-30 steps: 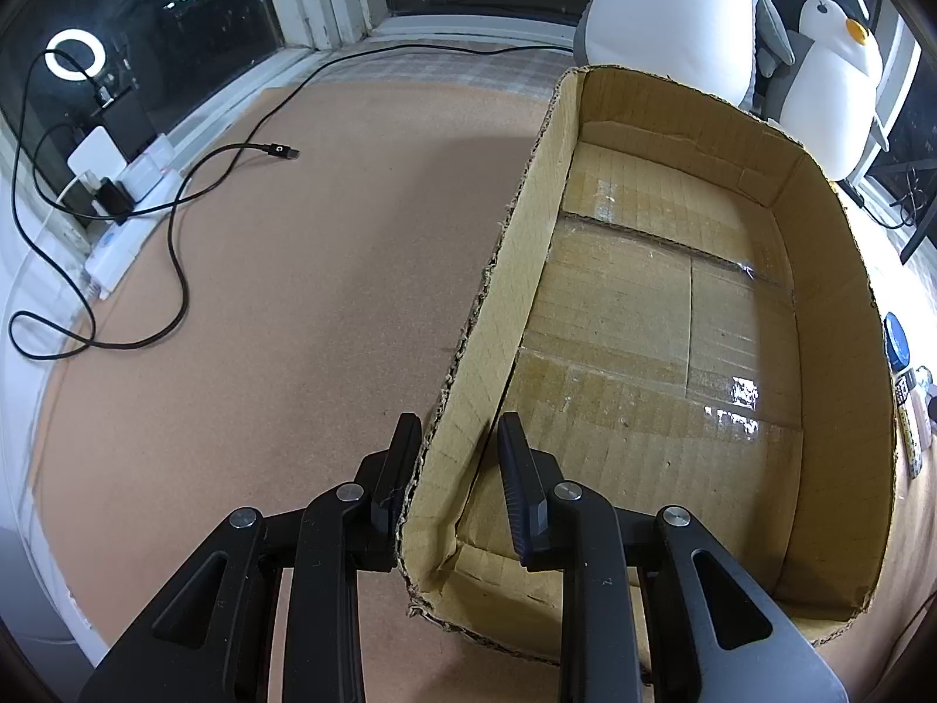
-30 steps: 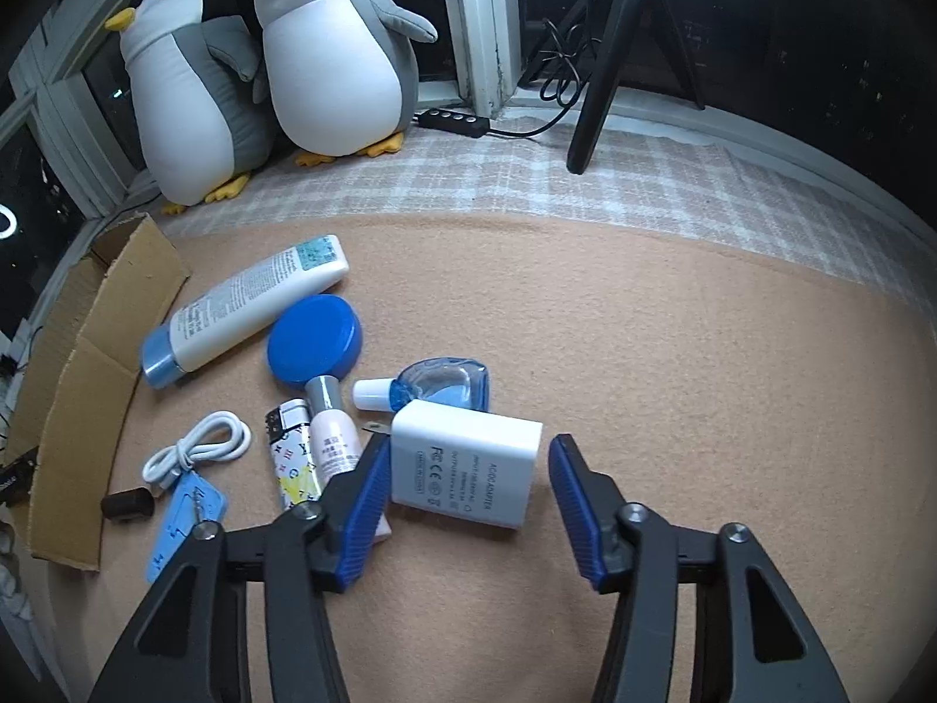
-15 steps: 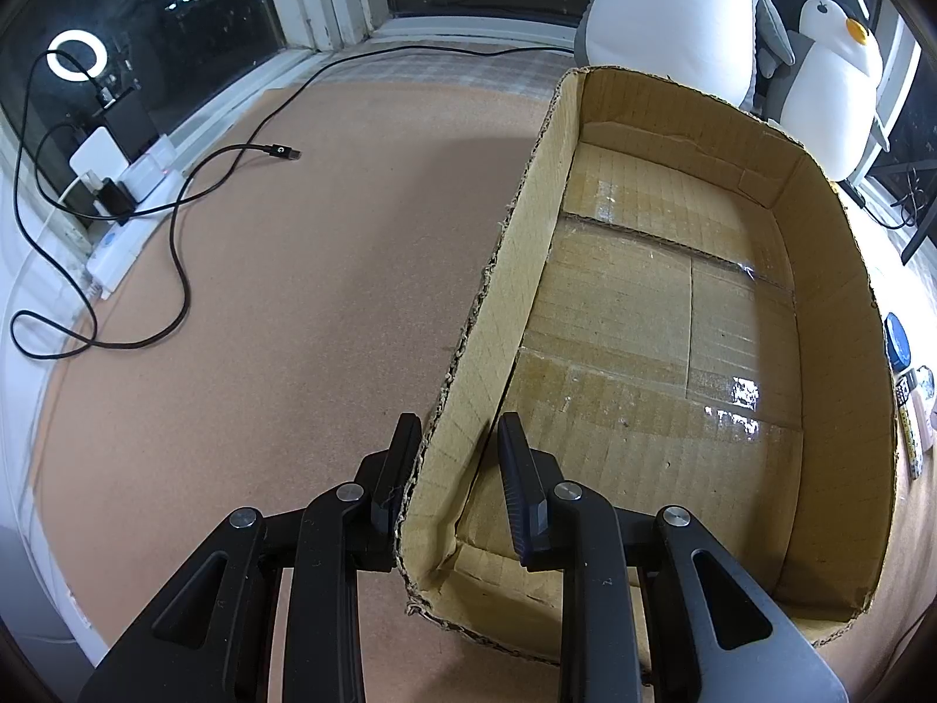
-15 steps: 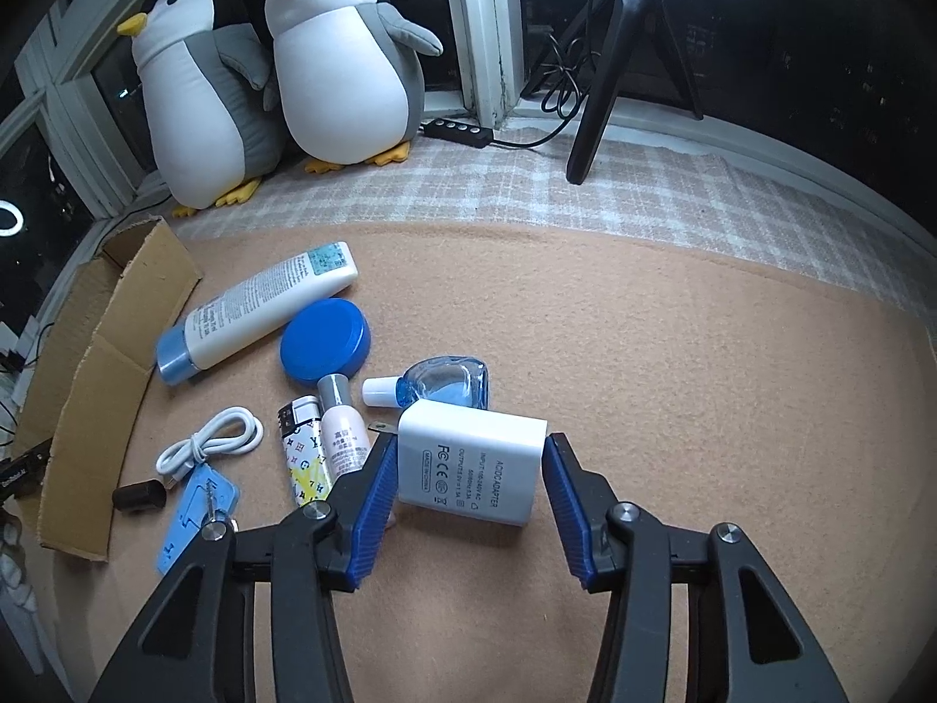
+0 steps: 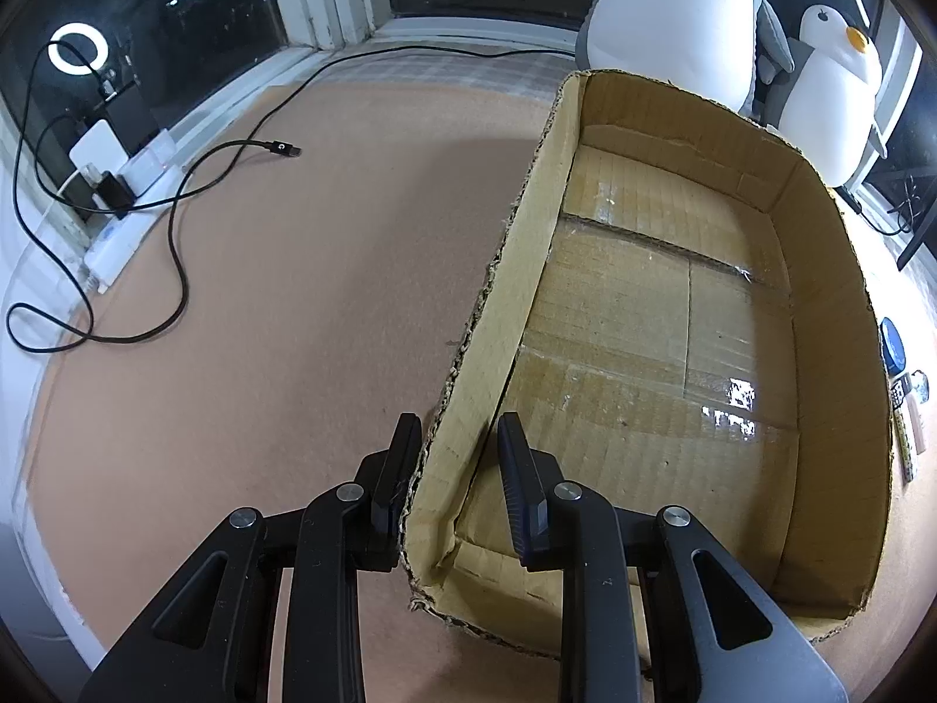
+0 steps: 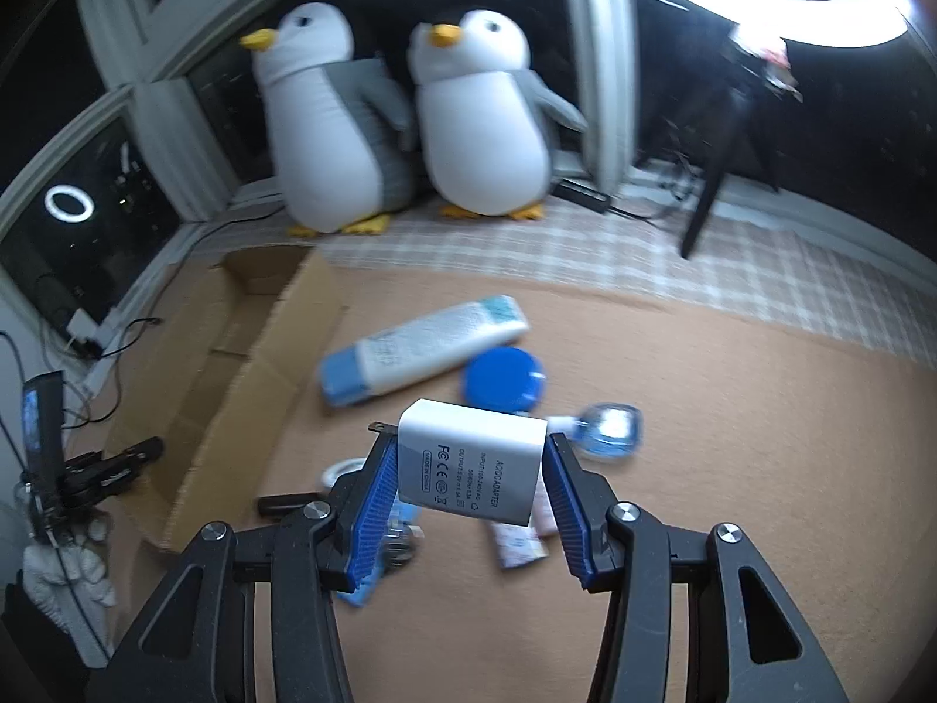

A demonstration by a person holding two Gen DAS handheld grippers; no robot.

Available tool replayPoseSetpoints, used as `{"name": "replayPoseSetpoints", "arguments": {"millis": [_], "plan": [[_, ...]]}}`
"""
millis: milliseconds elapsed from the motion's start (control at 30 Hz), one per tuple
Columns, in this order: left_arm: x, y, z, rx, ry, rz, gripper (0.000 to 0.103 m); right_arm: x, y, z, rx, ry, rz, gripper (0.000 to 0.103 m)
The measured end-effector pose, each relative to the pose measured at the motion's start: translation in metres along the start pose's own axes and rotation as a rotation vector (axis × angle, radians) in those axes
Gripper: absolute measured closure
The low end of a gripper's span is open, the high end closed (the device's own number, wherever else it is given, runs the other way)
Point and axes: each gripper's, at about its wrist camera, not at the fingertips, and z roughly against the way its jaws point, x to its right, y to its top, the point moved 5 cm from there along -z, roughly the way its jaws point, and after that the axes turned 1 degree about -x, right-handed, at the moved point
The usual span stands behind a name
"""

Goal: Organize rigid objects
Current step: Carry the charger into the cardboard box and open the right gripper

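While the white power adapter is clamped between the blue pads of the right hand-held gripper, it is held above the scattered items on the tan surface. The near wall of the cardboard box is pinched by the clenched left hand-held gripper.

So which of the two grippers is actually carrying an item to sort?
The right gripper: its blue pads clamp a white AC adapter, lifted above the mat. The left gripper, with black fingers, only pinches the cardboard box wall.
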Motion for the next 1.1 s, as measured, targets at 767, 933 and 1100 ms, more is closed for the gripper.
{"name": "replayPoseSetpoints", "arguments": {"millis": [767, 933, 1100], "plan": [[-0.002, -0.001, -0.001, 0.009, -0.025, 0.0, 0.079, -0.175, -0.015, -0.055, -0.101, 0.221, 0.263, 0.057], [-0.001, -0.002, -0.001, 0.011, -0.023, -0.002, 0.079, -0.182, -0.02, -0.064, -0.124, 0.226, 0.271, 0.057], [-0.001, -0.002, -0.001, 0.011, -0.023, -0.002, 0.079, -0.187, -0.023, -0.068, -0.132, 0.226, 0.287, 0.057]]}}
